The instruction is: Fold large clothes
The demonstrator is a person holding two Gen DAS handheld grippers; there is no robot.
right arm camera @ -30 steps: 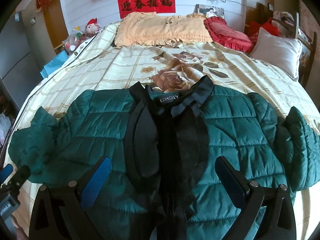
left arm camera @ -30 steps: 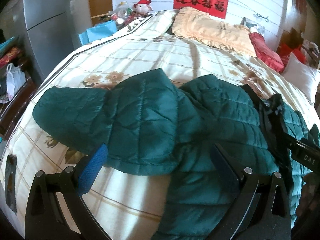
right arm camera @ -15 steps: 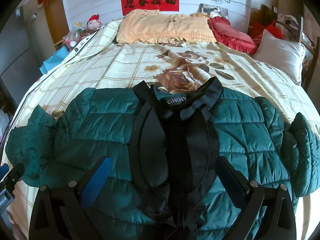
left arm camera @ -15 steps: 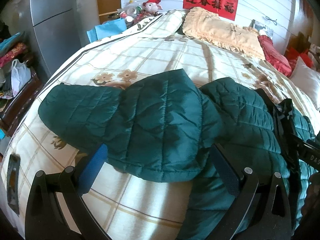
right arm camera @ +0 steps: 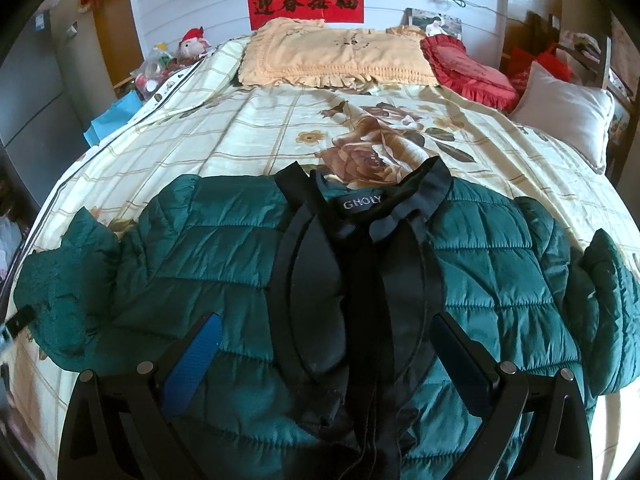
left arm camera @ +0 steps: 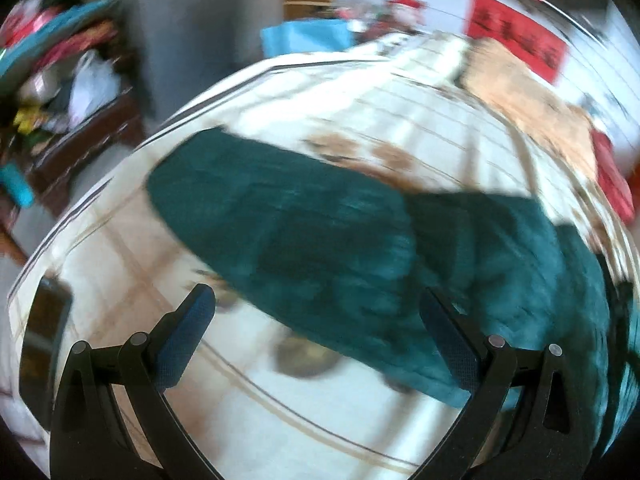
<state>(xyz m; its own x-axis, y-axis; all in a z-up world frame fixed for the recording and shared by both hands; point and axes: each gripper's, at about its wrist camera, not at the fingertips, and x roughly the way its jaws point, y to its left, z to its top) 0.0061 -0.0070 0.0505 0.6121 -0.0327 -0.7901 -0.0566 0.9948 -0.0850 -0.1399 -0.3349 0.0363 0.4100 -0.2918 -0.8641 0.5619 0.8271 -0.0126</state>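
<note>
The green quilted jacket point(right arm camera: 224, 256) lay spread face up on the bed point(right arm camera: 248, 136), its black collar point(right arm camera: 360, 204) toward the yellow frilled pillow point(right arm camera: 336, 56) at the head, its black inner lining point(right arm camera: 360, 288) open down the middle. Compared with half a second earlier, the left wrist view had swung away from the jacket toward the bed's side edge and was smeared by motion; the jacket's sleeve point(left arm camera: 280, 216) now sat further up and right in that view, with more bare bedsheet point(left arm camera: 280, 412) under the left claw point(left arm camera: 316, 320). The right wrist view had hardly changed, the jacket only slightly lower and larger.

The left claw was released, its fingers wide apart, holding nothing, above the sheet just beside the sleeve. The right claw point(right arm camera: 326, 336) was also spread wide and empty, poised over the jacket's lower front, astride the black lining.

Only the right view showed the collar label, the jacket's other sleeve point(right arm camera: 608, 304) bunched at the far side of the jacket, the red cushion point(right arm camera: 468, 68), the white pillow point(right arm camera: 568, 112) and the red banner point(right arm camera: 306, 0) sharply. Only the left view showed the grey cabinet point(left arm camera: 192, 32) and the cluttered shelf point(left arm camera: 60, 80) off the side of the bed nearest the sleeve
</note>
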